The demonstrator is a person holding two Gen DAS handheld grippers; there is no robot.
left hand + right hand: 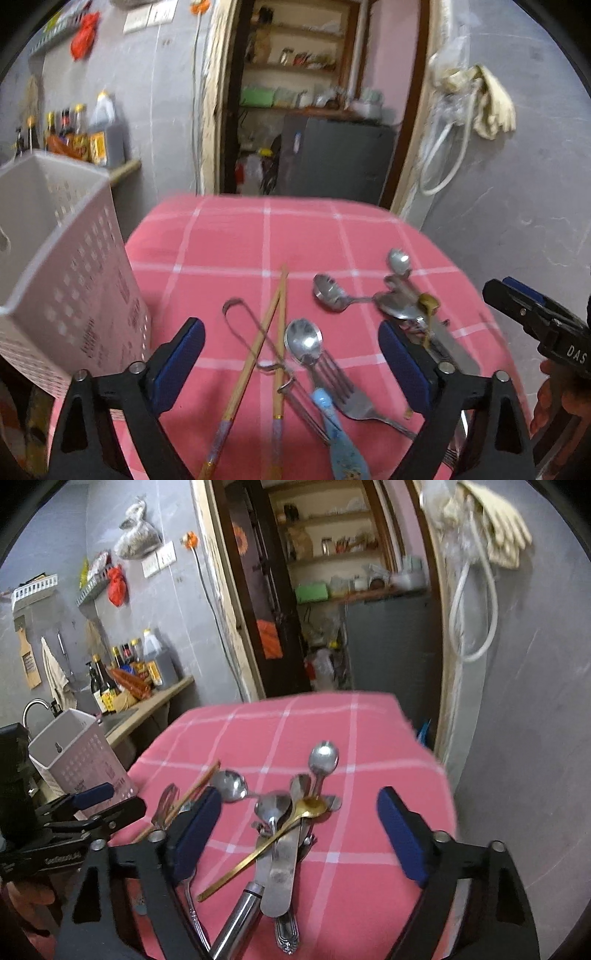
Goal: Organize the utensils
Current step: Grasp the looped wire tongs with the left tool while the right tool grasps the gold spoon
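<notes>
Utensils lie scattered on a pink checked tablecloth (229,240). My left gripper (291,332) is open above a pair of wooden chopsticks (275,314), a wire loop tool (236,321), a blue-handled spoon (303,339) and a fork (343,387), touching none of them. The right gripper (299,805) is open over a heap of steel spoons (273,805), a gold spoon (258,849) and a table knife (282,867). Its pads stand clear of the heap. A white perforated utensil holder (66,277) stands upright at the table's left edge.
A single spoon (324,757) lies beyond the heap, another spoon (229,784) to its left. A counter with bottles (125,672) and a tap runs behind the holder. A doorway with shelves and a grey fridge (332,158) is past the far table edge.
</notes>
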